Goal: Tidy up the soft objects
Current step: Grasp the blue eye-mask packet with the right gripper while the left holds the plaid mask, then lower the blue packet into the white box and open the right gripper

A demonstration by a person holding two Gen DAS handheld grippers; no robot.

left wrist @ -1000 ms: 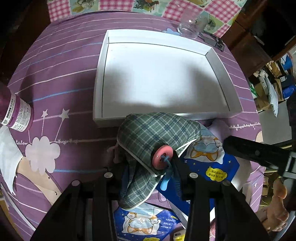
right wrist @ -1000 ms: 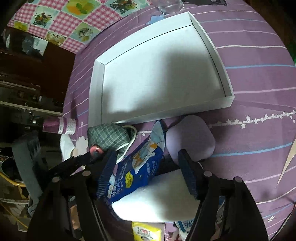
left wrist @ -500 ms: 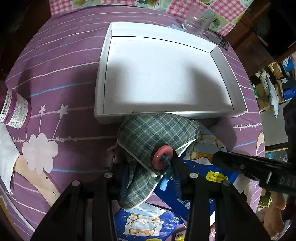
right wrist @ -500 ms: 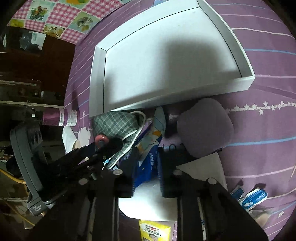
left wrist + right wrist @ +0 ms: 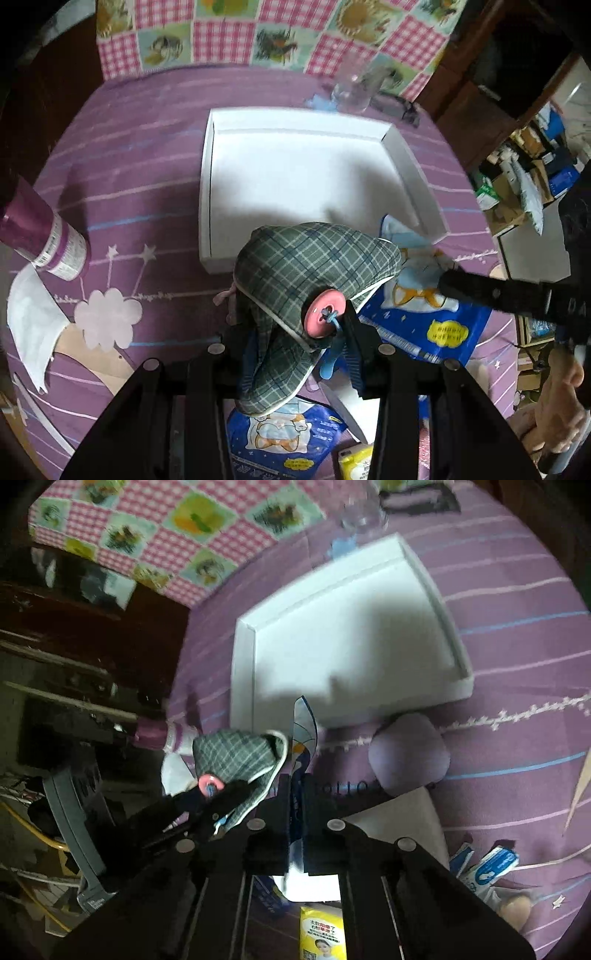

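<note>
My left gripper [image 5: 299,343] is shut on a green plaid fabric piece [image 5: 317,258] with a pink button [image 5: 325,314], held above the purple cloth near the front edge of the white tray [image 5: 295,177]. The plaid piece also shows in the right wrist view [image 5: 232,753]. My right gripper [image 5: 295,790] is shut on a blue tissue pack [image 5: 301,731], lifted edge-up in front of the white tray [image 5: 347,646]. The blue pack [image 5: 428,306] lies right of the plaid piece in the left wrist view. The right gripper's arm [image 5: 509,295] reaches in from the right.
A lilac pad [image 5: 408,753] lies on the cloth right of my right gripper. A purple bottle [image 5: 40,236] and white paper [image 5: 29,321] lie at left. A glass [image 5: 354,92] stands behind the tray. A yellow tissue pack [image 5: 323,934] and small blue packets [image 5: 491,864] lie near.
My right gripper closed on the blue tissue pack and lifted it edge-up. Both grippers rose and pulled back; the left still holds the plaid piece.
</note>
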